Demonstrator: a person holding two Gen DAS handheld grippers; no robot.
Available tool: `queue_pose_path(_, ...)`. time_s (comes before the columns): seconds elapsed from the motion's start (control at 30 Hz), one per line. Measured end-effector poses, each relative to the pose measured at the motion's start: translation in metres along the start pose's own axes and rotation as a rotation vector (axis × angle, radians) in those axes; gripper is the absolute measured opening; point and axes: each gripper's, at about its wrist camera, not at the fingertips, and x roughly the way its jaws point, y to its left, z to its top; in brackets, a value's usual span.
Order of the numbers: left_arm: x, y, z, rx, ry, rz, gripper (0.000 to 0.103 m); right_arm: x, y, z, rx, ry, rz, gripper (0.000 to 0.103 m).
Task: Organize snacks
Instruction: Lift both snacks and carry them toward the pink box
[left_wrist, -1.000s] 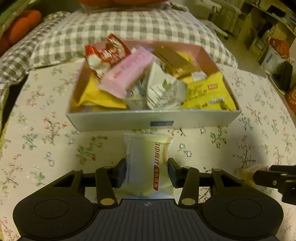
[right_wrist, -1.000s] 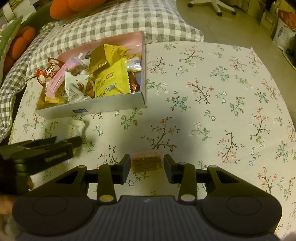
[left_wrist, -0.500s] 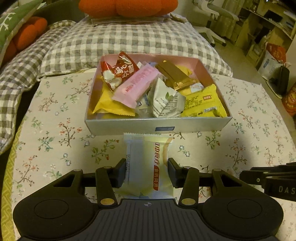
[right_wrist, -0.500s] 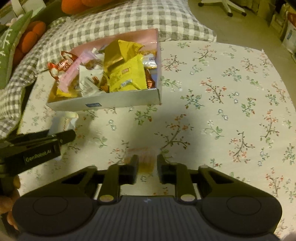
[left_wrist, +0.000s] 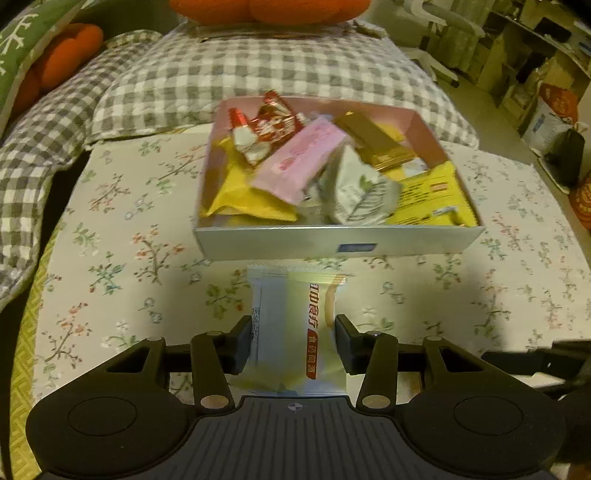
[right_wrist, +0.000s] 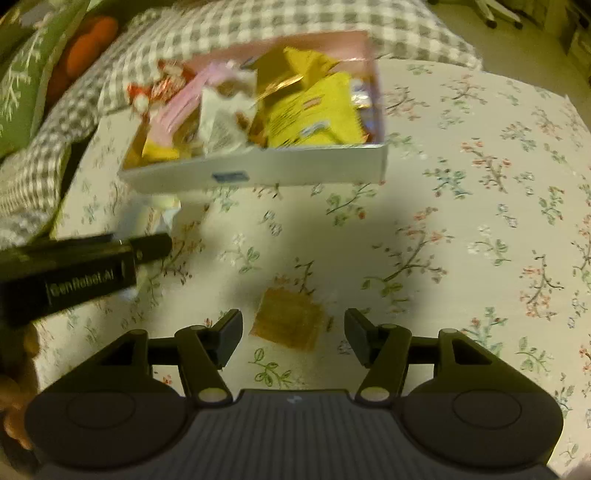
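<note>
An open box (left_wrist: 332, 247) (right_wrist: 295, 168) full of snack packets sits on the floral tablecloth. My left gripper (left_wrist: 293, 341) is shut on a white and yellow snack packet (left_wrist: 295, 325), held just in front of the box's near wall; the packet also shows in the right wrist view (right_wrist: 155, 216). My right gripper (right_wrist: 293, 338) is open, its fingers either side of a small orange-brown snack (right_wrist: 290, 319) that lies on the cloth. The left gripper's body (right_wrist: 74, 275) shows at the left of the right wrist view.
A grey checked cushion (left_wrist: 258, 66) lies behind the box, with orange pillows (left_wrist: 266, 9) and a green one (right_wrist: 26, 81) beyond. The floral cloth (right_wrist: 480, 221) stretches to the right. Shelves and bags (left_wrist: 546, 103) stand far right.
My right gripper was nearly shut around the small orange snack; it has opened and the snack lies on the cloth. The left gripper drew back from the box, still holding its packet.
</note>
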Motion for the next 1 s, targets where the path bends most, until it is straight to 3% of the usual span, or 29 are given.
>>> queue_pose_path(0.03,0.001,0.003,0.000,-0.004,0.003,0.006,0.044,0.007,0.003,-0.001,0.001,0.021,-0.013,0.053)
queue_pose_path(0.07,0.001,0.005,-0.001,-0.008,0.005,0.010,0.044,0.006,0.008,-0.003,-0.021,-0.011,-0.029,0.053)
queue_pose_path(0.13,0.002,0.009,-0.001,-0.014,0.007,0.017,0.044,0.008,0.018,-0.003,-0.066,-0.013,-0.068,0.040)
queue_pose_path(0.2,0.001,0.012,-0.002,-0.019,0.004,0.015,0.044,0.005,0.016,0.001,-0.053,0.000,-0.064,0.037)
queue_pose_path(0.43,-0.006,0.005,0.000,0.015,-0.025,0.000,0.044,-0.008,-0.003,0.008,0.015,-0.032,-0.044,0.037)
queue_pose_path(0.73,-0.022,-0.006,0.009,0.063,-0.097,-0.022,0.044,-0.040,-0.020,0.019,0.074,-0.115,0.047,0.037)
queue_pose_path(0.87,-0.029,0.002,0.019,0.055,-0.146,-0.004,0.044,-0.046,-0.039,0.026,0.137,-0.143,0.030,0.037)
queue_pose_path(1.0,-0.026,0.004,0.028,0.035,-0.160,-0.048,0.044,-0.044,-0.045,0.033,0.155,-0.158,0.033,0.037)
